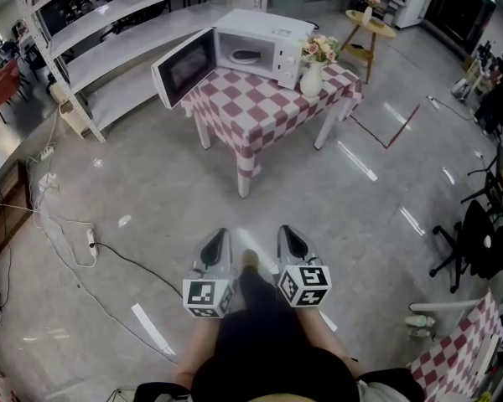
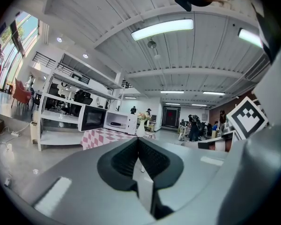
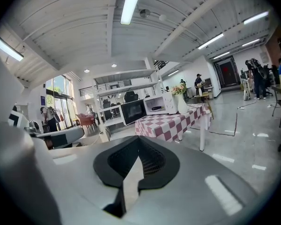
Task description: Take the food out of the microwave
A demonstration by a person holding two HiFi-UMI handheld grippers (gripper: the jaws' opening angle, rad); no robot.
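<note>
A white microwave [image 1: 264, 47] stands on a red-and-white checkered table [image 1: 260, 111] far ahead, its door [image 1: 184, 65] swung open to the left. Inside sits a dish of food [image 1: 246, 56]. Both grippers are held low in front of the person, well short of the table. The left gripper [image 1: 219, 239] and right gripper [image 1: 292, 234] are shut, with nothing between the jaws. In the left gripper view the jaws [image 2: 138, 139] meet below the distant microwave [image 2: 117, 121]. In the right gripper view the jaws [image 3: 139, 138] meet below the microwave [image 3: 154, 106].
A white vase of flowers [image 1: 312, 78] stands beside the microwave. Grey shelving [image 1: 109, 48] runs along the left. Cables and a power strip [image 1: 90, 239] lie on the floor at left. A small round table [image 1: 369, 25], office chairs [image 1: 474, 241] and another checkered table [image 1: 457, 350] are at right.
</note>
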